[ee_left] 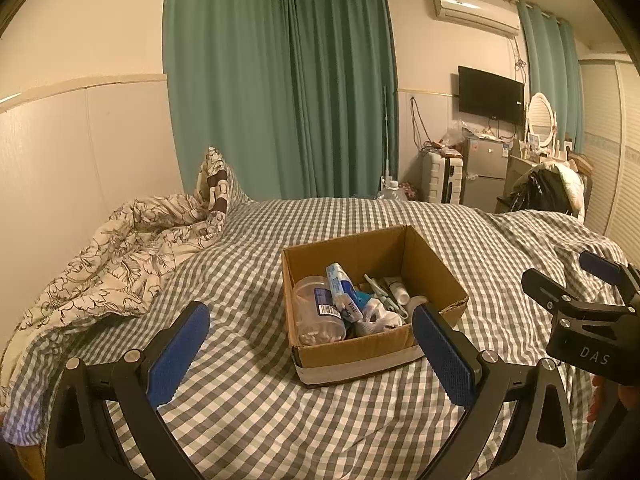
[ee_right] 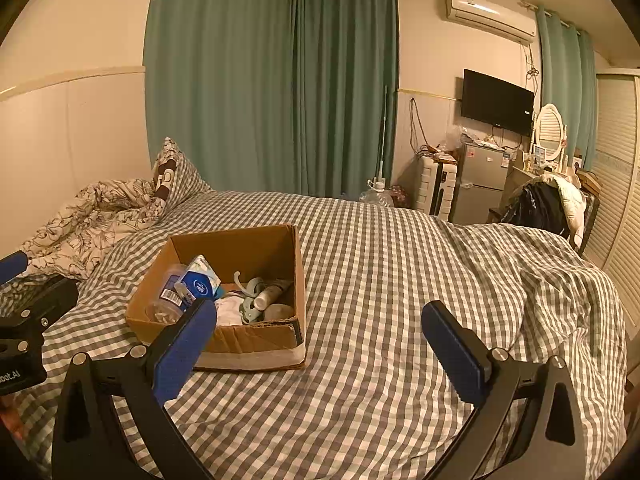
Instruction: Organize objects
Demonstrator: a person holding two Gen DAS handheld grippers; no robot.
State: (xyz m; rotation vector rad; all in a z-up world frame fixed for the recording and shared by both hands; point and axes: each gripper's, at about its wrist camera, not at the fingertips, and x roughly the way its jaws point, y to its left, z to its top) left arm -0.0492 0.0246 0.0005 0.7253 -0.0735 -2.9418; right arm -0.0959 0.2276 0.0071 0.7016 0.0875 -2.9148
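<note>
An open cardboard box (ee_left: pixel 436 264) (ee_right: pixel 280 336) sits on the checked bed. In it lie a clear plastic jar (ee_left: pixel 316 312) (ee_right: pixel 166 300), a blue and white packet (ee_left: pixel 340 284) (ee_right: pixel 200 280), a pale green clip (ee_left: pixel 384 292) (ee_right: pixel 252 296), a small white tube (ee_left: pixel 398 290) (ee_right: pixel 272 294) and white cloth (ee_left: pixel 378 318) (ee_right: pixel 230 308). My left gripper (ee_left: pixel 310 316) is open and empty, just in front of the box. My right gripper (ee_right: pixel 320 316) is open and empty, to the right of the box; it also shows in the left wrist view (ee_left: pixel 568 276).
The checked bedspread (ee_right: pixel 380 260) covers the bed. A flowered duvet (ee_left: pixel 112 256) is bunched at the left by the wall. Green curtains (ee_left: pixel 280 80), a small fridge (ee_left: pixel 484 168), a wall TV (ee_left: pixel 490 90) and a chair with clothes (ee_left: pixel 548 188) stand beyond the bed.
</note>
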